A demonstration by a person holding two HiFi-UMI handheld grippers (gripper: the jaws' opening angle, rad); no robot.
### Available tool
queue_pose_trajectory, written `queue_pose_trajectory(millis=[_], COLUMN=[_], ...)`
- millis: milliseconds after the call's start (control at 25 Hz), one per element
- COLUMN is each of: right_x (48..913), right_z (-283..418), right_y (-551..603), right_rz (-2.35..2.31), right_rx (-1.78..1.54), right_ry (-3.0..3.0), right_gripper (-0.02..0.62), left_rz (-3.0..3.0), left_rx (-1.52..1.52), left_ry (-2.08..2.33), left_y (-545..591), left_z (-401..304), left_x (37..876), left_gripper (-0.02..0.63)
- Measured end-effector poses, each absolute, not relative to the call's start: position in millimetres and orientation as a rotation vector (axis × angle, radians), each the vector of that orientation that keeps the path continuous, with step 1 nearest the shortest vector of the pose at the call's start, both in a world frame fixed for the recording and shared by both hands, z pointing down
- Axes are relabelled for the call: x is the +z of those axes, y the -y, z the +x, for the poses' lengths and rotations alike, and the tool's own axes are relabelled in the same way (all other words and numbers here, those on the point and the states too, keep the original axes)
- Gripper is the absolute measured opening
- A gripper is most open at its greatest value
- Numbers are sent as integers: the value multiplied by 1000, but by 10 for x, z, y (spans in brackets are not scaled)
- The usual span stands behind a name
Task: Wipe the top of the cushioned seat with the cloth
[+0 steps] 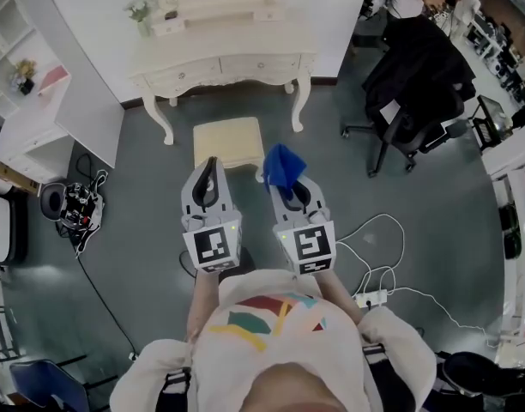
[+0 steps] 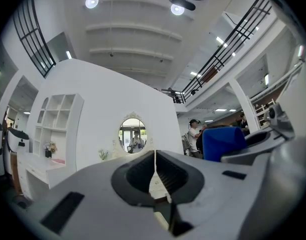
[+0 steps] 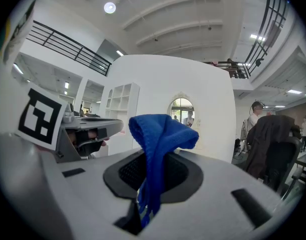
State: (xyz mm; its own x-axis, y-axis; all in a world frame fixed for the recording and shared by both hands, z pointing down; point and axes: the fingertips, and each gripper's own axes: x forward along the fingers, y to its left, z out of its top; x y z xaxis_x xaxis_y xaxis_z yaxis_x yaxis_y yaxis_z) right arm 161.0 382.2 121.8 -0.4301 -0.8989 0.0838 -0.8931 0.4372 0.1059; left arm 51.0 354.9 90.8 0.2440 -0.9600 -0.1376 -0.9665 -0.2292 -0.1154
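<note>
A white dressing desk [image 1: 220, 63] stands against the wall, and the pale cushioned seat [image 1: 228, 142] sits on the floor just in front of it. Nearer the person, the left claw [image 2: 154, 170] is pressed closed on nothing. The right claw [image 3: 149, 186] pinches the blue cloth [image 3: 160, 134], which bunches up above its tips, near the seat's right corner.

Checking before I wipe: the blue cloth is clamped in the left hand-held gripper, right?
No: the blue cloth is clamped in the right hand-held gripper, as the right gripper view shows; the left hand-held gripper is shut on nothing.
</note>
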Motion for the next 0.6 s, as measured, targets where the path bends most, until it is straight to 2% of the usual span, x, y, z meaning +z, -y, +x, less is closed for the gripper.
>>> queue_pose_trajectory(millis=[320,600], right_x=[1328,1568], right_z=[1560,1325], right_y=[-3256,-2706], right_rz=[1632,1557], right_rx=[-40,41], right_ry=[2519,2499], right_gripper=[38,38], left_rz=[-2355,-2398], left_rx=[120,40], left_ry=[-1795,-1817], left_y=[-2929,-2289], left_z=[445,281], left_x=[1001,1247], left_gripper=[9,9])
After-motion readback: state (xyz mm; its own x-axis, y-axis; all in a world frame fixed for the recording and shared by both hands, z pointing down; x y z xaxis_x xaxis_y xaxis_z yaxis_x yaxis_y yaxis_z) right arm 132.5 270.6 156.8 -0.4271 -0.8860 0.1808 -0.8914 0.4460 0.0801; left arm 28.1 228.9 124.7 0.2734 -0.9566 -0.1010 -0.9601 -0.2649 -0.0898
